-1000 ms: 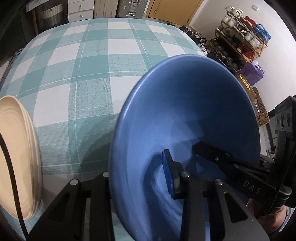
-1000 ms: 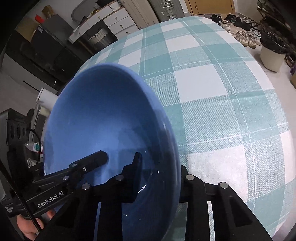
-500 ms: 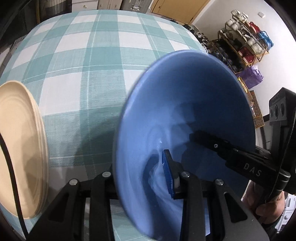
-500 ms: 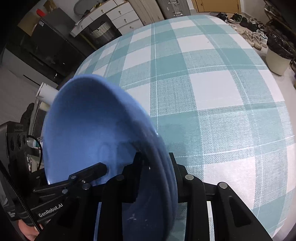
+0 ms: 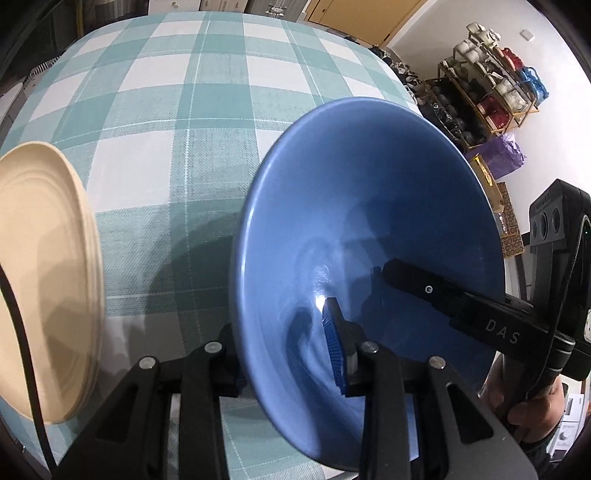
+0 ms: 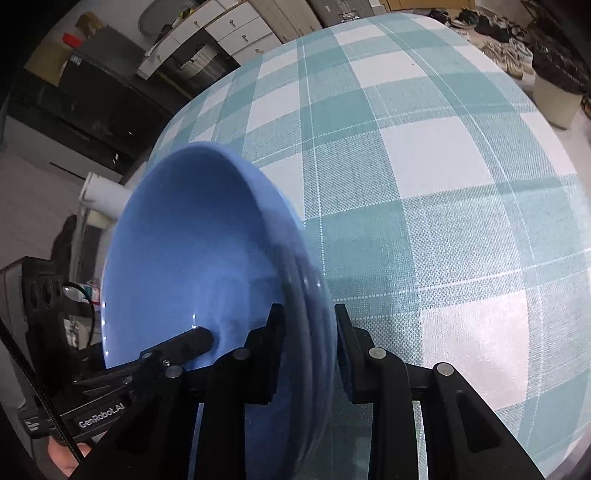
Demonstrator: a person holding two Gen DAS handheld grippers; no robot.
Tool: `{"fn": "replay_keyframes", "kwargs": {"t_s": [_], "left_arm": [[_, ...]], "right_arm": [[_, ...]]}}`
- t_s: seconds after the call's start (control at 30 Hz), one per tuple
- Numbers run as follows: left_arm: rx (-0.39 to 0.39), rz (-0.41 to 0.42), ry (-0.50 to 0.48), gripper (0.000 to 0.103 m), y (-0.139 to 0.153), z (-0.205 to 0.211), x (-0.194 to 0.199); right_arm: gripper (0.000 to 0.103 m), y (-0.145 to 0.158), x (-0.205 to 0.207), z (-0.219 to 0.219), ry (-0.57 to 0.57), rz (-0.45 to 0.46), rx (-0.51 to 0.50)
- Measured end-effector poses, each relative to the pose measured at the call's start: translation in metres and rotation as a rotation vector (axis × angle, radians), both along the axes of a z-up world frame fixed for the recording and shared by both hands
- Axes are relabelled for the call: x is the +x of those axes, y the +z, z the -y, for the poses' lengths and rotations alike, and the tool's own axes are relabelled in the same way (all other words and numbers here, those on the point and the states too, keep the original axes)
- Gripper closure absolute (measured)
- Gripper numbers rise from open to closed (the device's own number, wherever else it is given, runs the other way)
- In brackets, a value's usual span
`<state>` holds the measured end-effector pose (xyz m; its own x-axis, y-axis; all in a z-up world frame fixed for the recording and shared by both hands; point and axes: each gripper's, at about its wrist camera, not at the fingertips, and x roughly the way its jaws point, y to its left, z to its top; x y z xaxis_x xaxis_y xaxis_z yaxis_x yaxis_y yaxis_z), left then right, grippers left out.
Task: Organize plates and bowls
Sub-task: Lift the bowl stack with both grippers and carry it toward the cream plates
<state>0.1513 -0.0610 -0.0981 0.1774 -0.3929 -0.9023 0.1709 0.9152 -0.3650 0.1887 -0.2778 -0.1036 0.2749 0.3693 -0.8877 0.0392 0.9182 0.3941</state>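
In the left wrist view, the left gripper (image 5: 284, 343) pinches the near rim of a big blue bowl (image 5: 369, 206). One finger (image 5: 334, 347), with a blue pad, is inside the bowl. The other finger is outside, under the rim, mostly hidden. The bowl is tipped up on its side above the cloth (image 5: 177, 122), which has green and white squares. The bowl's dark shadow lies on the cloth beside it. At the left edge is a stack of cream plates (image 5: 40, 280), well apart from the bowl. The right gripper (image 5: 384, 273) reaches in from the right, and one of its fingers lies inside the bowl. A hand (image 5: 532, 410) holds its handle at the lower right. Far back on the right is a rack (image 5: 491, 85) full of shoes. In the right wrist view, the right gripper (image 6: 306, 343) pinches the other side of the bowl (image 6: 192, 258). The rim runs between its two fingers, one inside and one outside. The rim looks like more than one edge here, but it is too blurry to tell if there are two bowls. The left gripper (image 6: 207, 338) pokes into the bowl from the lower left. The cloth (image 6: 424, 192) fills the right side, bare. A bin (image 6: 557, 92) stands on the floor at the far right. Drawers (image 6: 221, 33) are at the back.
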Motion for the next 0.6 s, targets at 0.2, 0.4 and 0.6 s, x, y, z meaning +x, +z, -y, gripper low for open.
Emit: {"fn": "replay_keyframes", "kwargs": {"t_s": [0.2,0.4,0.6], "left_arm": [[0.005,0.004,0.008,0.071,0.011,-0.008,-0.002],[-0.014,-0.010,0.042,0.071,0.017,-0.029,-0.001],[-0.039,-0.042,0.068,0.071,0.017,-0.044,0.000]], "right_arm": [[0.076,0.005,0.008,-0.012,0.027,-0.033,-0.004],[0.076,0.010,0.021,-0.028,0.049,-0.046,0.019],[0.077,0.019,0.030,-0.049,0.086,-0.046,0.007]]}}
